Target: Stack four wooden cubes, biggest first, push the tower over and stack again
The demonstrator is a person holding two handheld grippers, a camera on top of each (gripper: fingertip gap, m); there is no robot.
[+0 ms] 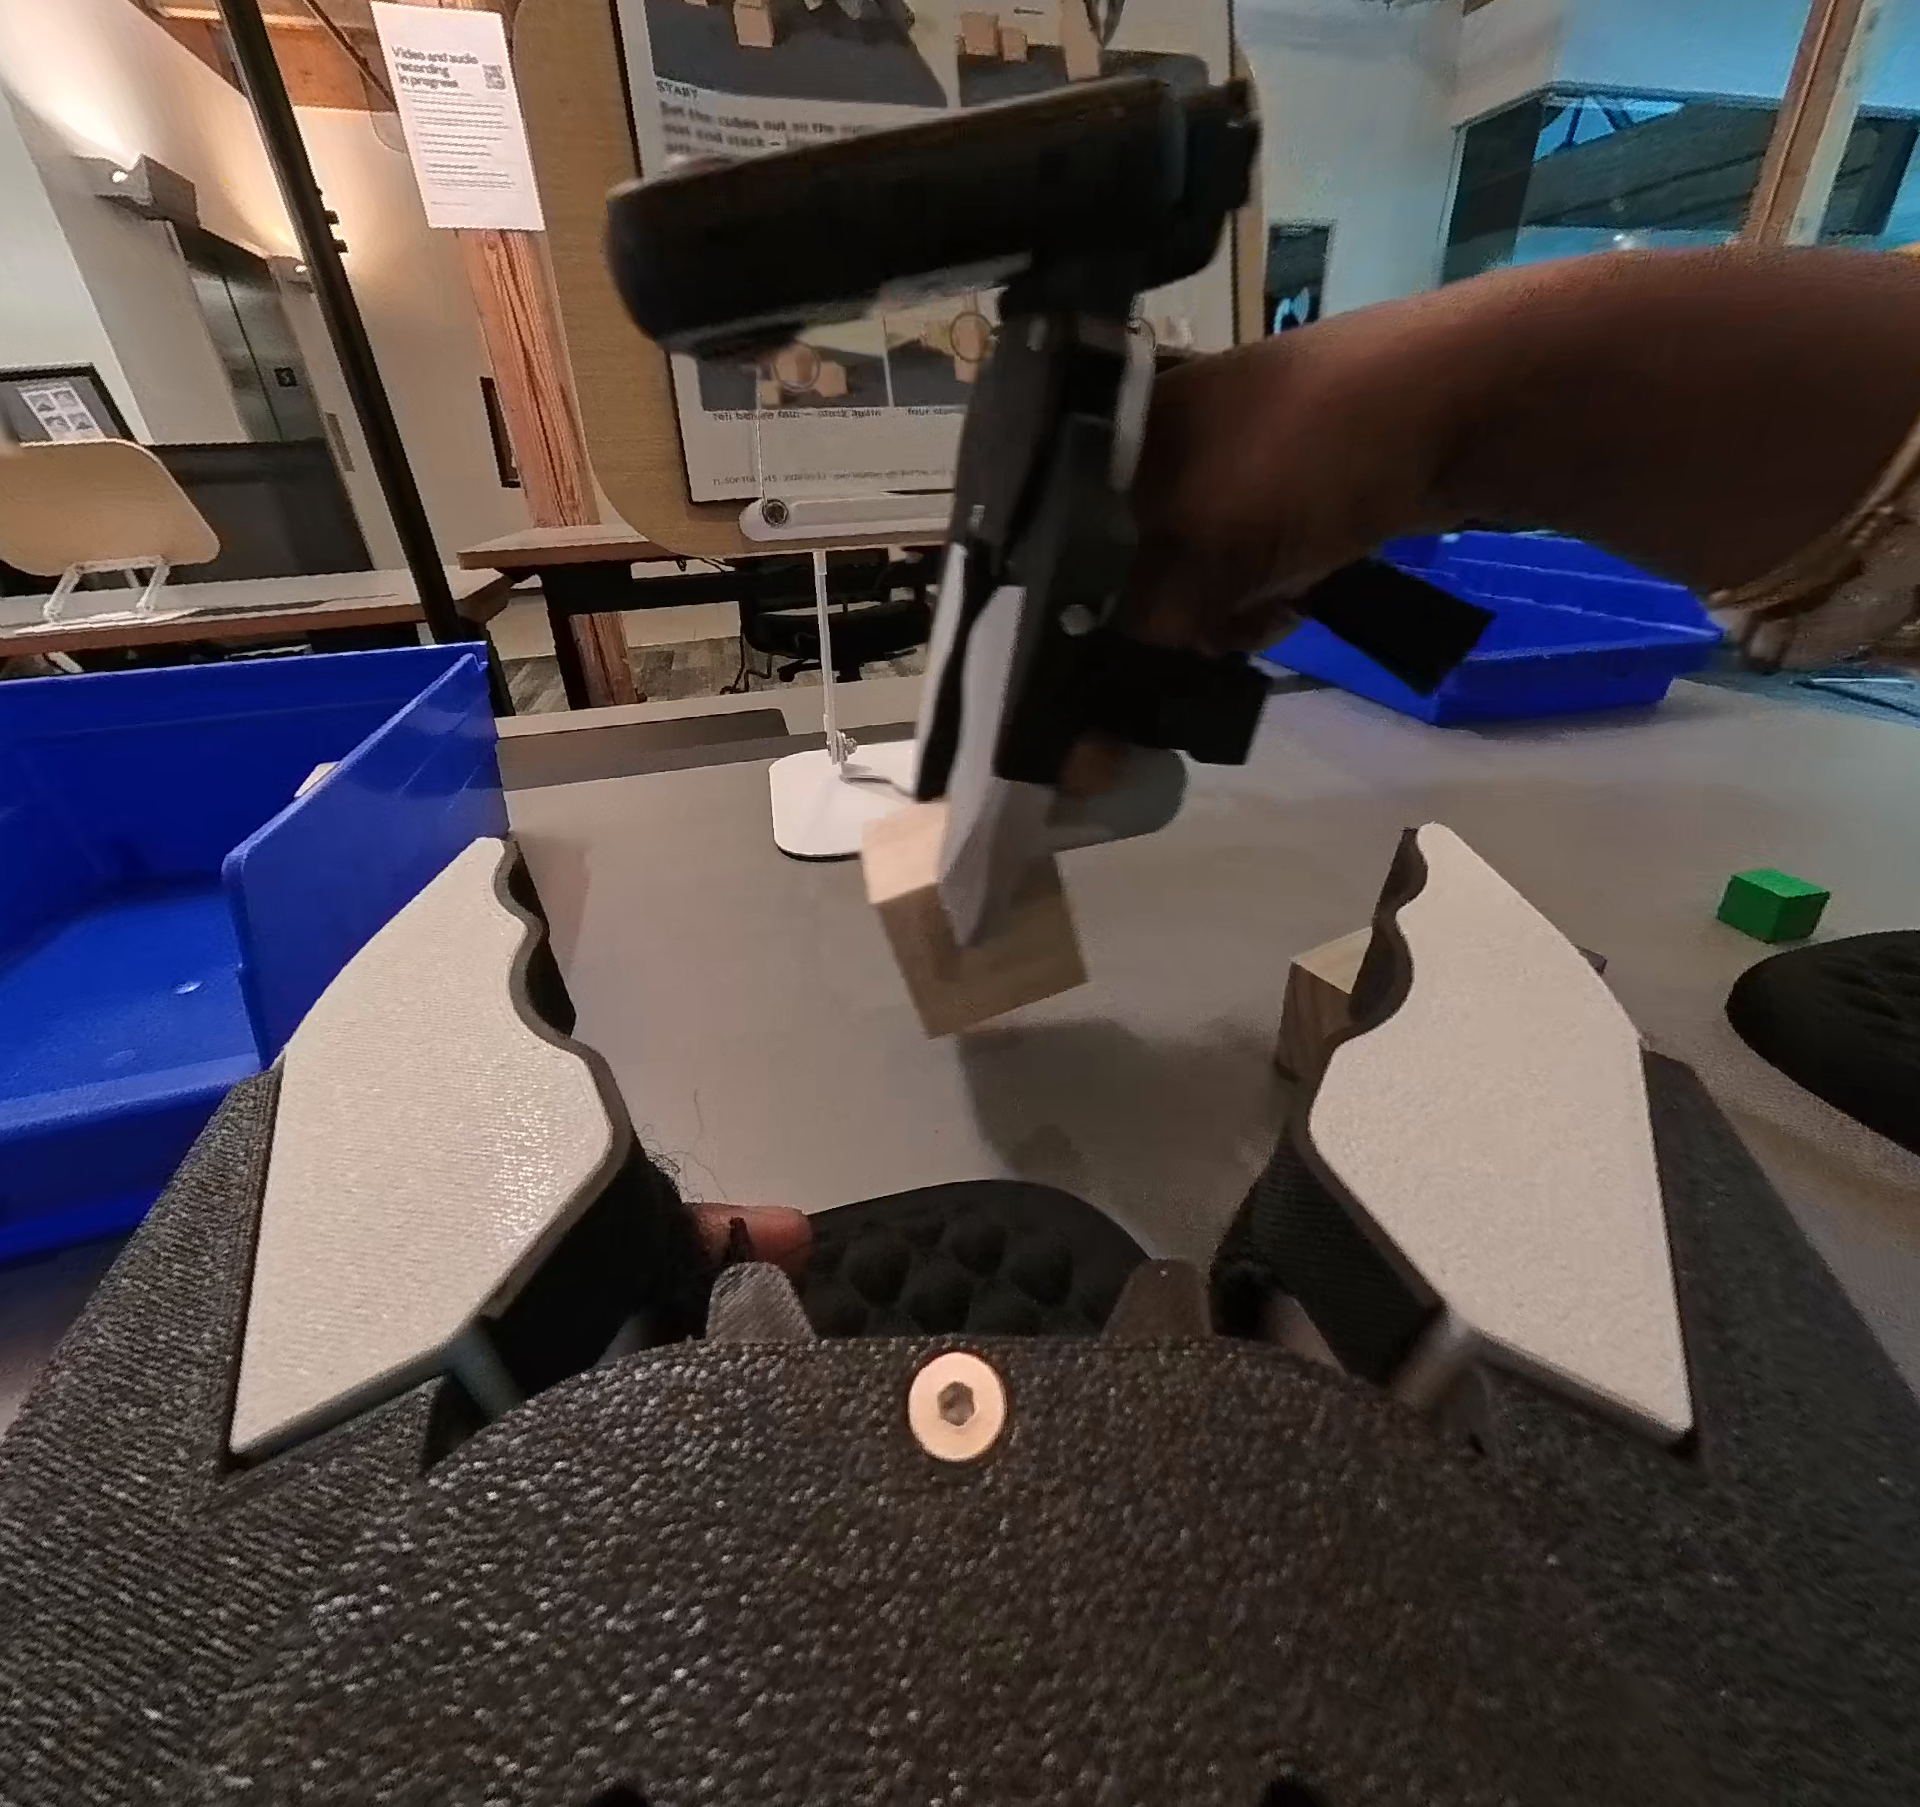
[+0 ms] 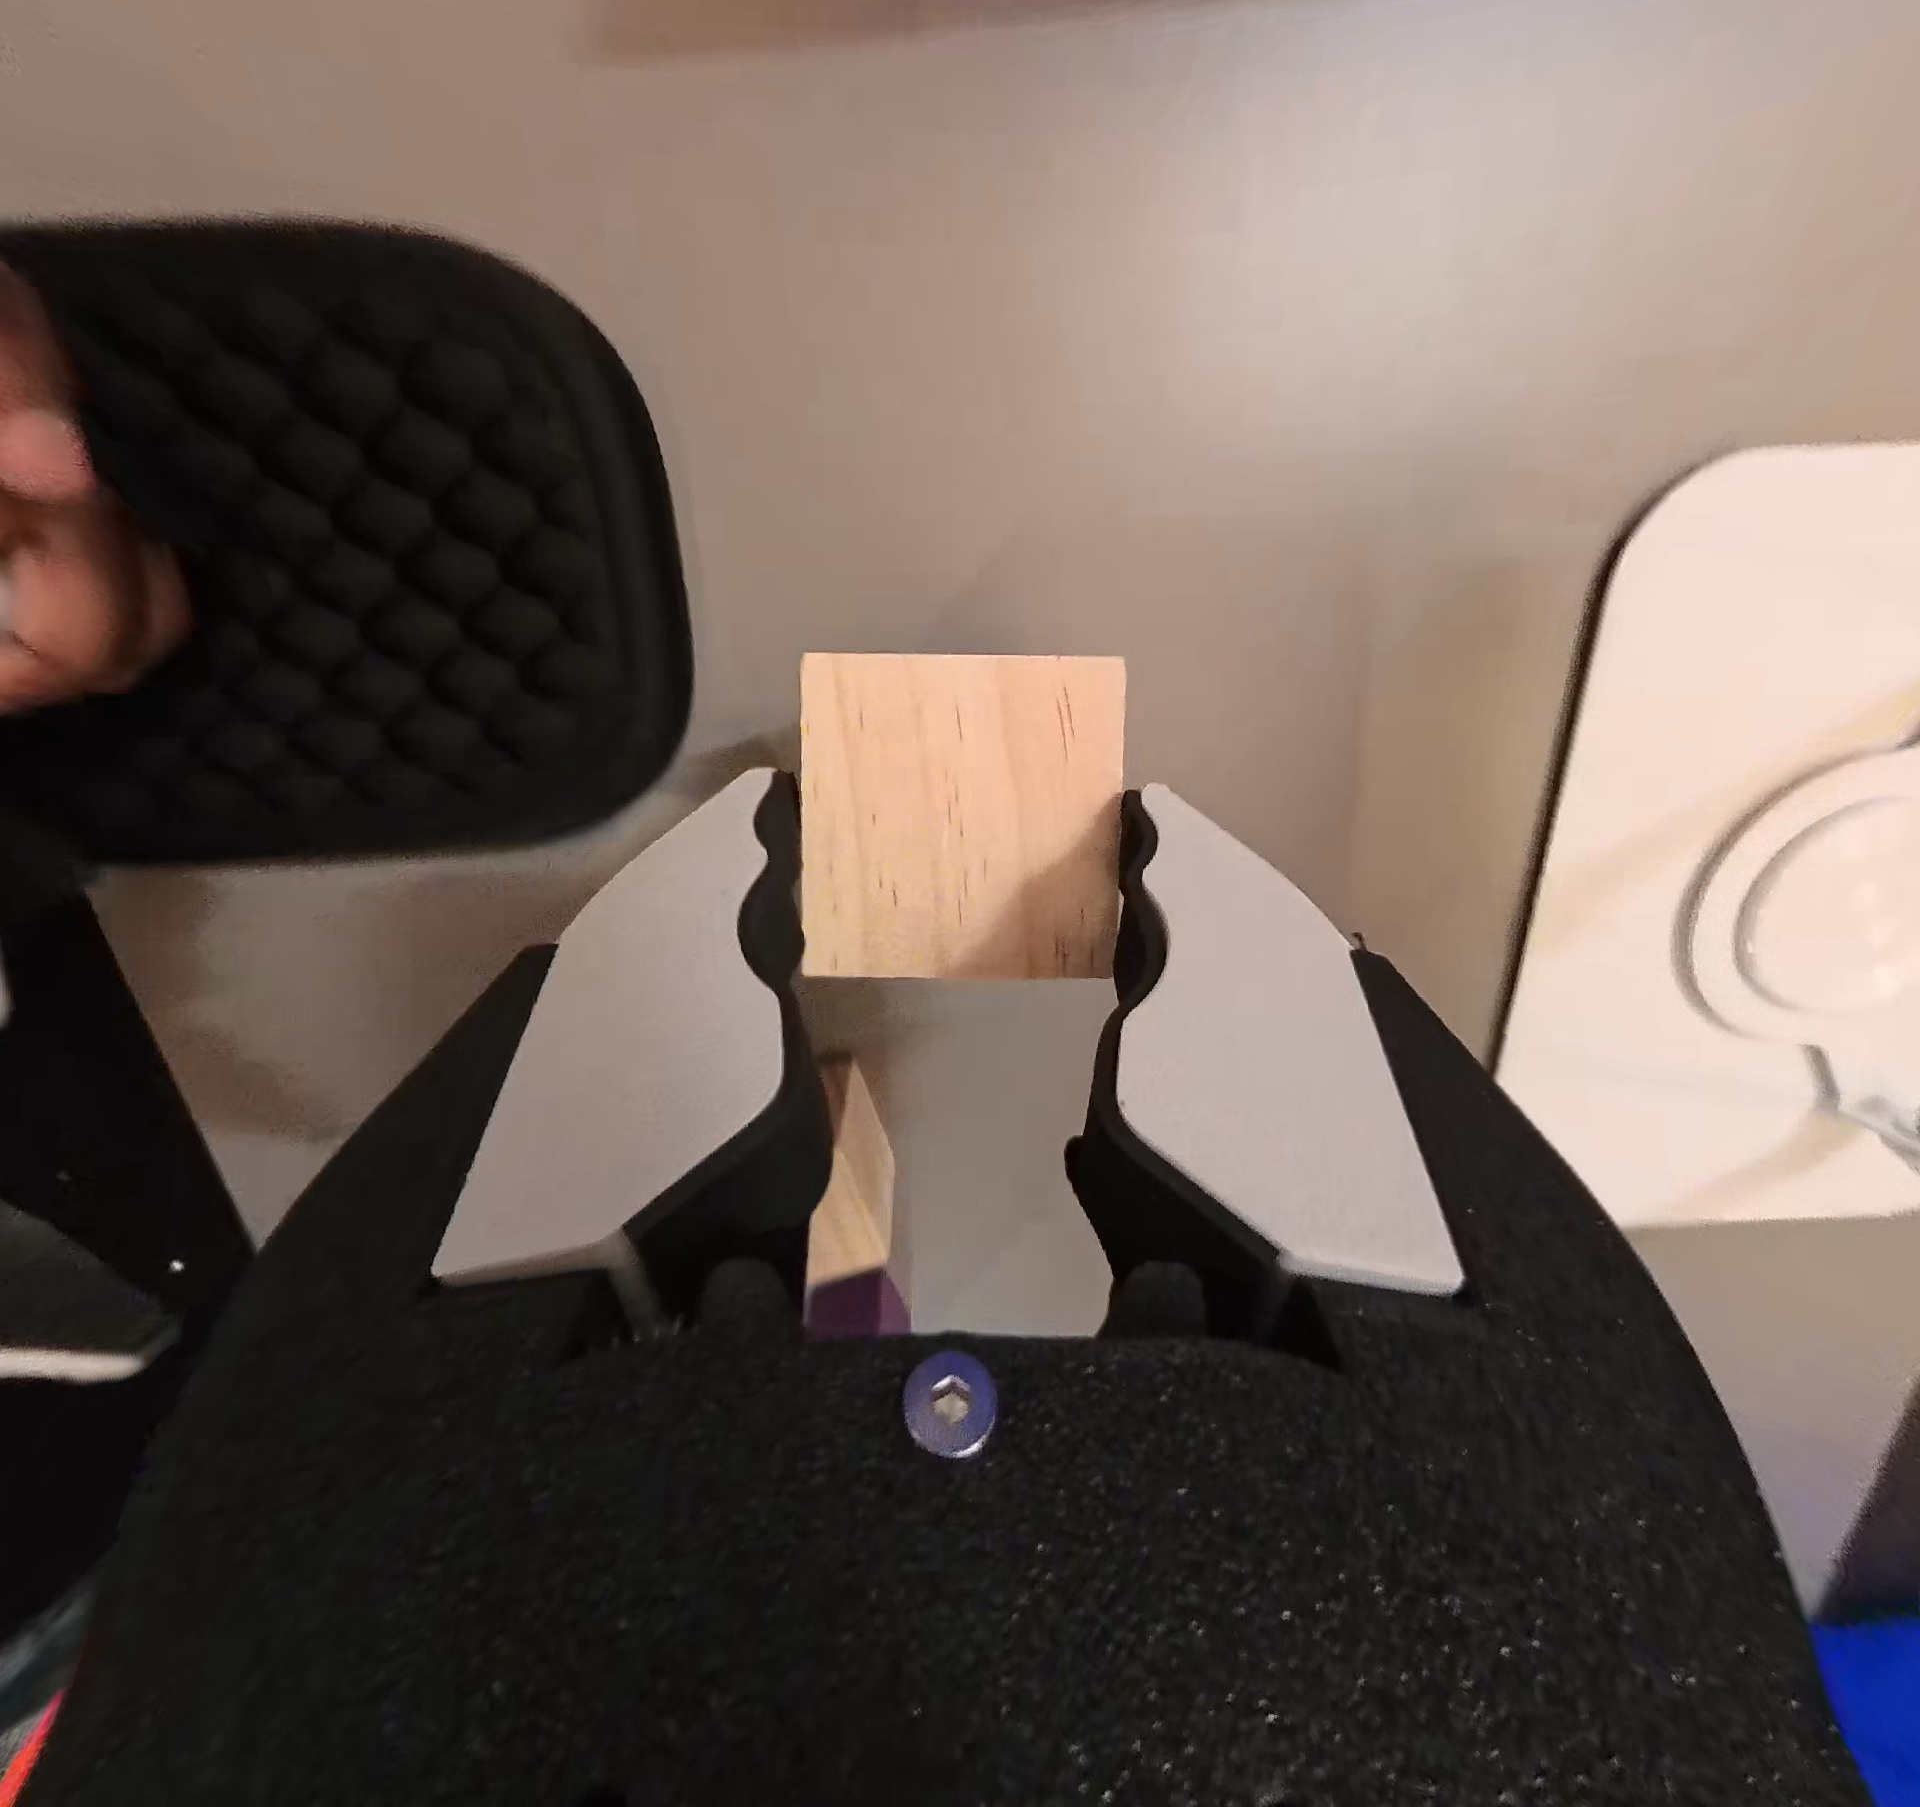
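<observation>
My right gripper (image 2: 961, 822) is shut on a plain wooden cube (image 2: 961, 812), with both black pads pressed against its sides. In the left wrist view a hand holds this right gripper (image 1: 997, 884) pointing down, and the cube (image 1: 987, 957) hangs tilted a little above the grey table (image 1: 727, 978). My left gripper (image 1: 961, 895) is wide open and empty, low over the table, facing the cube. A second wooden cube (image 1: 1325, 1004) stands on the table just behind my left gripper's right finger (image 1: 1455, 1030). Below my right gripper, another wooden block (image 2: 852, 1175) and something purple (image 2: 847, 1321) show between the fingers.
A blue bin (image 1: 156, 822) stands at the left and another blue bin (image 1: 1538, 635) at the far right. A white stand base (image 1: 821, 801) sits behind the cube and also shows in the right wrist view (image 2: 1714, 718). A green cube (image 1: 1771, 905) and black dimpled pads (image 1: 1829, 1019) (image 2: 364, 552) lie on the table.
</observation>
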